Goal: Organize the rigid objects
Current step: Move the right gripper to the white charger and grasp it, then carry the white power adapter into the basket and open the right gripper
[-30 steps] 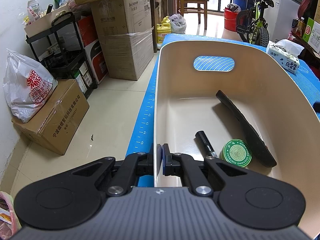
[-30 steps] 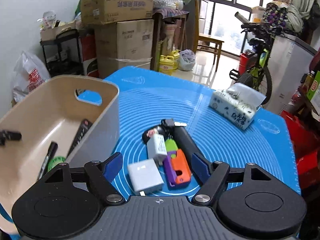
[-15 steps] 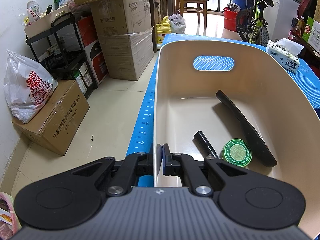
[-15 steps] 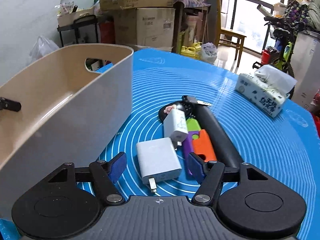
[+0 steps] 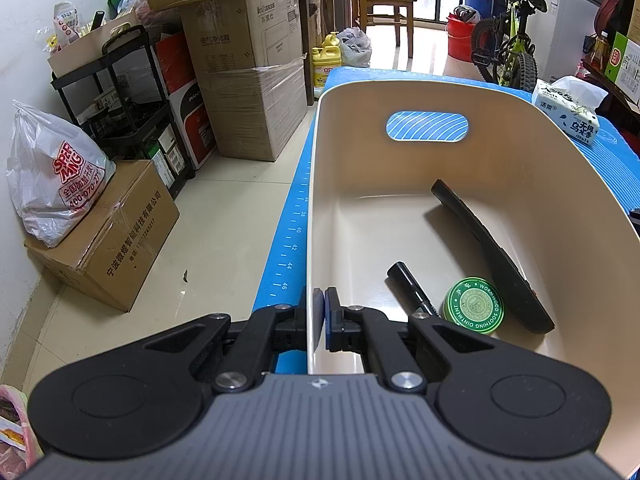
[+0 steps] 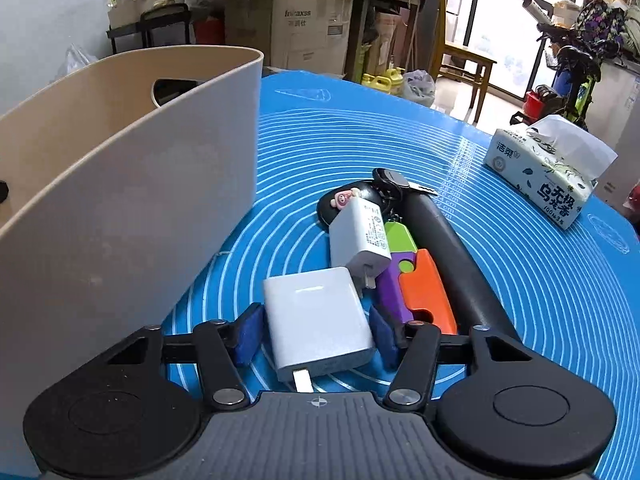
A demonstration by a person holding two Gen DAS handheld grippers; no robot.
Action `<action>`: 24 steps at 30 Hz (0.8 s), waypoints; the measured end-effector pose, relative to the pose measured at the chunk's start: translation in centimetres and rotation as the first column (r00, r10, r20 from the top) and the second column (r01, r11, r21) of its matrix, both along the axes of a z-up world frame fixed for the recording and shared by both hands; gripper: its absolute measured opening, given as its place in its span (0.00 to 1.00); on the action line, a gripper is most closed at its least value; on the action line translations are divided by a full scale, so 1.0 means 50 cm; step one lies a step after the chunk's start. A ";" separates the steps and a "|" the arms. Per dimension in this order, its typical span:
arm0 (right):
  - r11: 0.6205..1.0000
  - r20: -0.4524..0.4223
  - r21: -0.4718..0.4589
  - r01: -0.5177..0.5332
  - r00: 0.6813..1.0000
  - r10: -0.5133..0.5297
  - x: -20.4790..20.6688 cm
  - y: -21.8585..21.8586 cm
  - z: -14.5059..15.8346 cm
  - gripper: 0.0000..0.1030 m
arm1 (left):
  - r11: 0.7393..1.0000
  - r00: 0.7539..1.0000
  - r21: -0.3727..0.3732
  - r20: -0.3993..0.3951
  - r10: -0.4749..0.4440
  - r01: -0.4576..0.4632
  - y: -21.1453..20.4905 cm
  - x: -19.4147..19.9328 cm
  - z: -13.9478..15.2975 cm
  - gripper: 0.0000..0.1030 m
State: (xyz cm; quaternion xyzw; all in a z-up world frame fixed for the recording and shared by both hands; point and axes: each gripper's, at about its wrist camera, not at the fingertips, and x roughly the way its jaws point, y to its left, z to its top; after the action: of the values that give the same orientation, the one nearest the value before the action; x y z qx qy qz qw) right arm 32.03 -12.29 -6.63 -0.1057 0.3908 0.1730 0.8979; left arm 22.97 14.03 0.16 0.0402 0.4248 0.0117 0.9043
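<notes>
My left gripper is shut on the near wall of the beige bin. Inside the bin lie a black remote, a black marker and a green ointment tin. My right gripper is open and low over the blue mat, its fingers either side of a large white charger. Beyond it lie a smaller white charger, an orange, purple and green toy, a black cylinder and black keys. The bin stands to the left.
A tissue pack lies at the mat's far right. Cardboard boxes, a black cart, a plastic bag, a wooden chair and a bicycle stand on the floor beyond and left of the table.
My right gripper has moved down and forward, so the large white charger now sits between its open fingers. The left gripper and the bin have not moved.
</notes>
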 end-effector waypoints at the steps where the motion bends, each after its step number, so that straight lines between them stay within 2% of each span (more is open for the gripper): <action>1: 1.000 0.002 0.001 0.001 1.000 -0.001 -0.004 0.001 0.000 0.58 | 1.000 1.000 0.000 0.000 0.000 0.000 0.000 0.000 0.000 0.06; 6: 1.000 0.010 -0.022 0.010 1.000 -0.010 -0.018 -0.001 0.001 0.57 | 1.000 1.000 0.000 0.000 0.000 0.000 -0.001 0.000 0.000 0.06; 11: 1.000 0.023 -0.006 0.028 0.999 -0.028 -0.037 -0.016 0.025 0.56 | 1.000 1.000 0.000 0.000 0.000 0.000 -0.001 0.000 0.000 0.06; 19: 0.998 0.130 0.043 0.052 0.990 -0.057 -0.083 -0.034 0.132 0.56 | 1.000 1.000 0.000 0.000 0.000 0.000 -0.001 0.000 0.000 0.06; 24: 0.997 0.213 0.070 0.020 0.976 -0.035 -0.102 -0.007 0.202 0.56 | 1.000 1.000 0.001 0.000 0.000 0.000 -0.001 0.000 0.000 0.06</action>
State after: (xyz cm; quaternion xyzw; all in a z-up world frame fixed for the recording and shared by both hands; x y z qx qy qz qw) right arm 26.91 -12.63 3.44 -0.0879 0.2873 0.1613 0.9401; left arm 22.98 13.97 0.16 0.0407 0.4250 0.0119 0.9042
